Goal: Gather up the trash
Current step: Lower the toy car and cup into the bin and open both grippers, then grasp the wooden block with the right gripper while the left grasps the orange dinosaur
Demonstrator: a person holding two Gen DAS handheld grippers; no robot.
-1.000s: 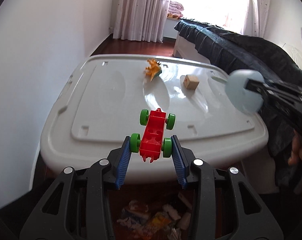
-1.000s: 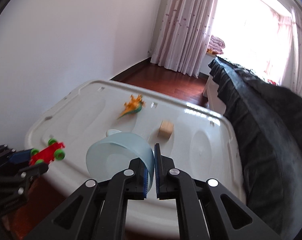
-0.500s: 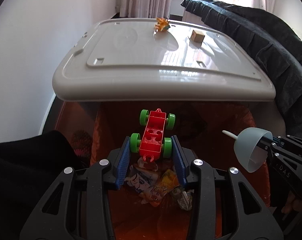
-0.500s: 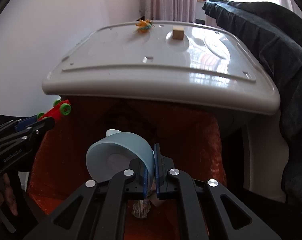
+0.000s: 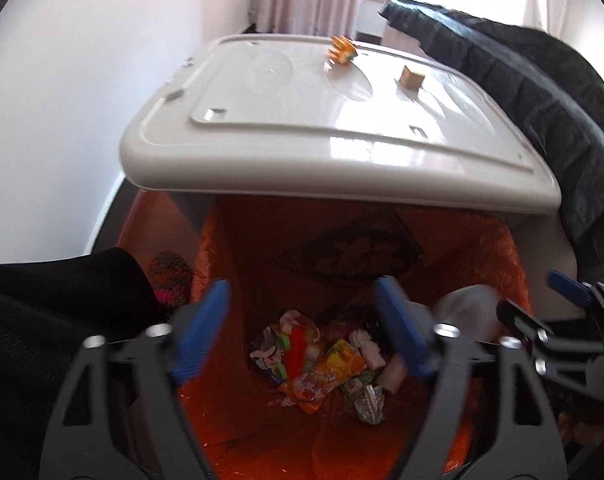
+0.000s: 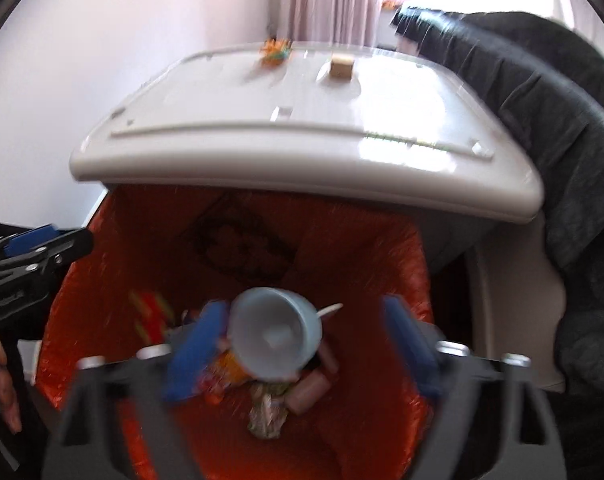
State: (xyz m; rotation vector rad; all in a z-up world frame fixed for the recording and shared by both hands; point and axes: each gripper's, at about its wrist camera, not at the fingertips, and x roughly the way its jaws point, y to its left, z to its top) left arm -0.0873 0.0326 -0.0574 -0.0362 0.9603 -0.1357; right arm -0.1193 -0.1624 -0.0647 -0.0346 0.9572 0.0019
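Both grippers hang over an orange-lined trash bin [image 5: 513,264] with wrappers [image 5: 321,376] at its bottom. My left gripper [image 5: 302,328] is open and empty; the red toy car [image 5: 296,350] lies among the wrappers below it. My right gripper [image 6: 302,344] is open; the pale blue cup [image 6: 274,336] is blurred and falls free between its spread fingers into the bin [image 6: 381,240]. The cup also shows as a blur in the left wrist view [image 5: 467,312].
A grey plastic lid [image 5: 341,120] serves as a table behind the bin, with an orange toy [image 5: 341,50] and a wooden cube [image 5: 410,77] on it. A dark blanket [image 5: 541,92] lies at the right. A white wall stands at the left.
Both grippers moved down closer over the bin and opened. The red toy car dropped from the left gripper into the bin. The blue cup left the right gripper's fingers.
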